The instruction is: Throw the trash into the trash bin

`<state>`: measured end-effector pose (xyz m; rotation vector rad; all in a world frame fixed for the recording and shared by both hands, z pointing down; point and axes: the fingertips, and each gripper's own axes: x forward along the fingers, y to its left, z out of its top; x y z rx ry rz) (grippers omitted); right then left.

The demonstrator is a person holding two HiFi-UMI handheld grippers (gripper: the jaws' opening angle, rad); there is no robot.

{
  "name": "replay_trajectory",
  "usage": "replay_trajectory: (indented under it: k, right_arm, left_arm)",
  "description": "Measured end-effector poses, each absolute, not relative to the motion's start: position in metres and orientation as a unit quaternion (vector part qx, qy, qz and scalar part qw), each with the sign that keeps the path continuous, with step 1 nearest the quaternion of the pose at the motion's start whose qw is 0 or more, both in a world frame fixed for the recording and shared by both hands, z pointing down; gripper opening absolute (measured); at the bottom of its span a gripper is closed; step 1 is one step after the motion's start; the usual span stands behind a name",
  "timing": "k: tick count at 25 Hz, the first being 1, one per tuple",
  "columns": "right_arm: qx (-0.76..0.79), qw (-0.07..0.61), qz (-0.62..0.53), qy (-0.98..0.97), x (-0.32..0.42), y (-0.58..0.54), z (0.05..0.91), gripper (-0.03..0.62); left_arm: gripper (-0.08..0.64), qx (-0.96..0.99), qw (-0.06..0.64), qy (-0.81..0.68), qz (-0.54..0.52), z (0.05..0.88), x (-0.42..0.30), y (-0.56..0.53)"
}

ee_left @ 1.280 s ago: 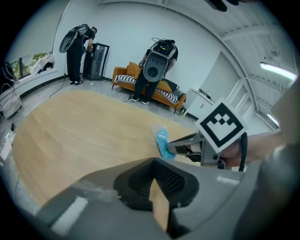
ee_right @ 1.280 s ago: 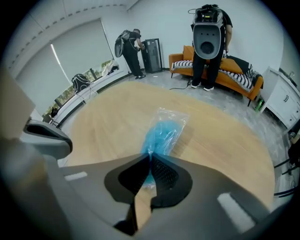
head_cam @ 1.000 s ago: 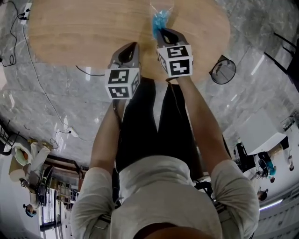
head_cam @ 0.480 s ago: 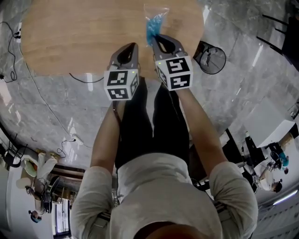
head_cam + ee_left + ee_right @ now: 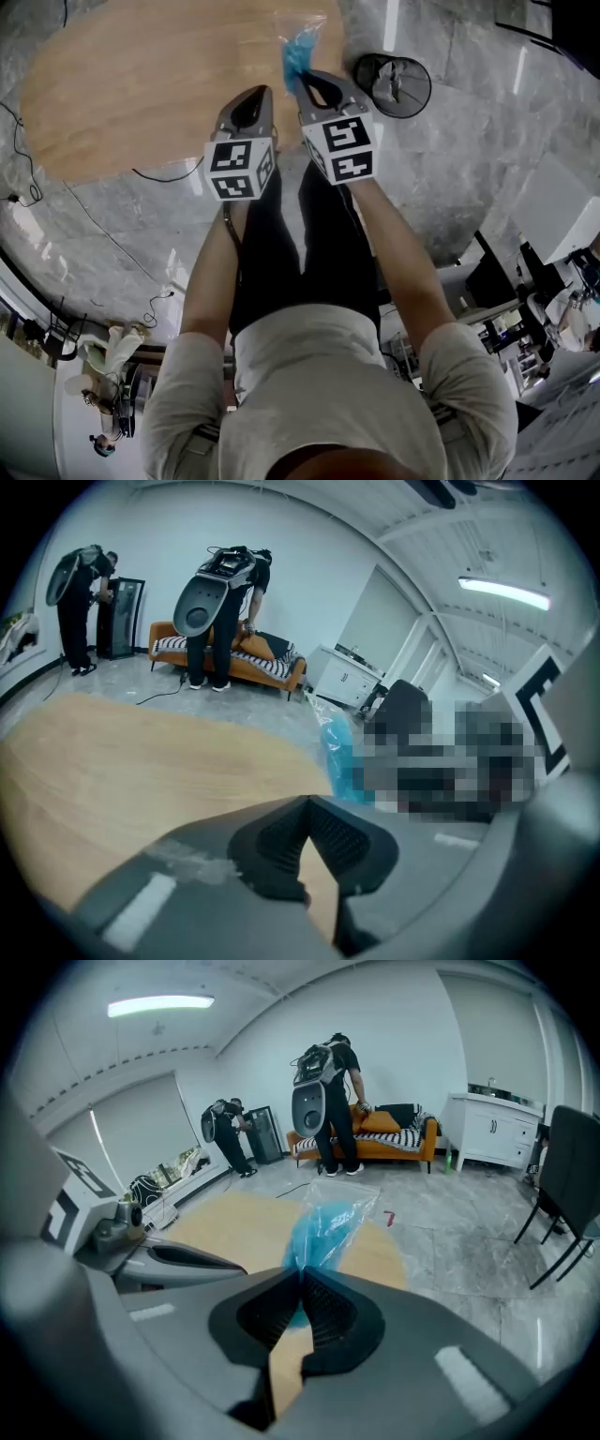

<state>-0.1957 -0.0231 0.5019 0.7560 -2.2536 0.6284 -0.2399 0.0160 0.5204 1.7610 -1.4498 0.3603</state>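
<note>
The bag [image 5: 298, 52], clear plastic with something blue crumpled inside (what it is cannot be told), is pinched at one end by the right gripper [image 5: 297, 82], whose jaws are closed on it. It hangs over the edge of the table [image 5: 141, 84]. The bin [image 5: 392, 84], black mesh, stands on the floor [image 5: 469, 159] just beside the table, near the bag. The left gripper [image 5: 260, 92], just beside the right one, is closed with nothing in it. No print shows on the bag. The cubes [image 5: 240, 169] bear only black-and-white squares, and a red mark [image 5: 389, 1217] on the floor is too small to read. The table is pale wood and the floor grey marble. Two people [image 5: 328, 1101] stand by an orange sofa [image 5: 403, 1138].
</note>
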Motion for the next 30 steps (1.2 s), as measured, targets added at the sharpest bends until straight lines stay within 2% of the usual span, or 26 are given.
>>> replay_trajectory:
  k: [10,25,30]
  right_arm:
    - [0.349,0.323,0.269,-0.837,-0.080,-0.036,0.510,0.022]
    - [0.439,0.306,0.291,-0.793,0.134,-0.041,0.527,0.023]
    - [0.445,0.299,0.316,-0.783,0.181,-0.040,0.544,0.023]
  left_arm:
    - [0.018,0.741,0.388,-0.516,0.183,0.527,-0.133,-0.012]
    - [0.018,0.778,0.374,-0.447,0.236,0.551,0.056,-0.032]
    - [0.018,0.790,0.361,-0.426,0.253,0.556,0.103,-0.035]
